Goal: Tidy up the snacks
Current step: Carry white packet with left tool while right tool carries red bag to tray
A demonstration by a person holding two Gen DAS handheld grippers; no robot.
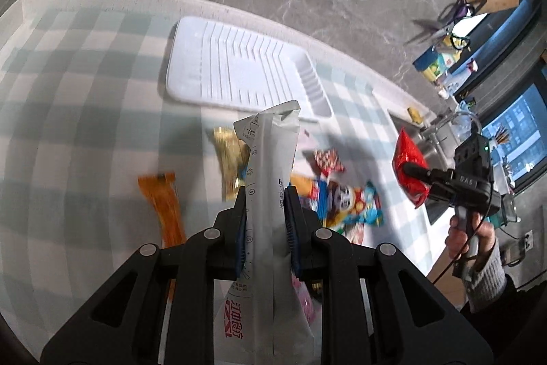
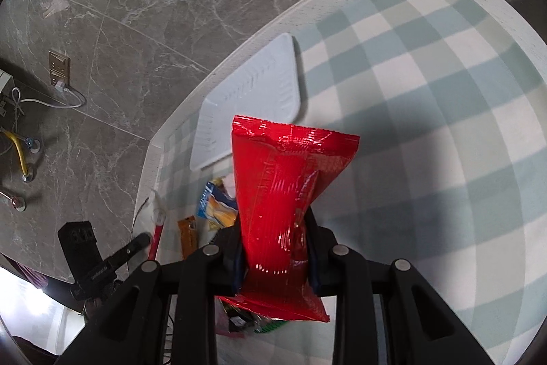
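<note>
My left tongs [image 1: 266,194] are clamping a white packet [image 1: 270,166], both pads pressing its sides, and the packet is standing up between them, lifted off the tabletop. My right tongs [image 2: 276,228] are clamping a red packet [image 2: 283,194] the same way, its crimped top pointing away from me, also in the air. From the left view the red packet [image 1: 410,170] is hanging out past the right edge of the tabletop.

A white tray [image 1: 239,64] is sitting near the far edge of the checked tablecloth [image 1: 68,91]. Loose snacks are lying between the tray and the near edge: a gold wrapper [image 1: 230,159], an orange bar [image 1: 164,204], a small red-and-white packet [image 1: 328,161] and a colourful cartoon packet [image 1: 345,204]. The last two are lying just beside each other; whether they are touching I cannot tell.
</note>
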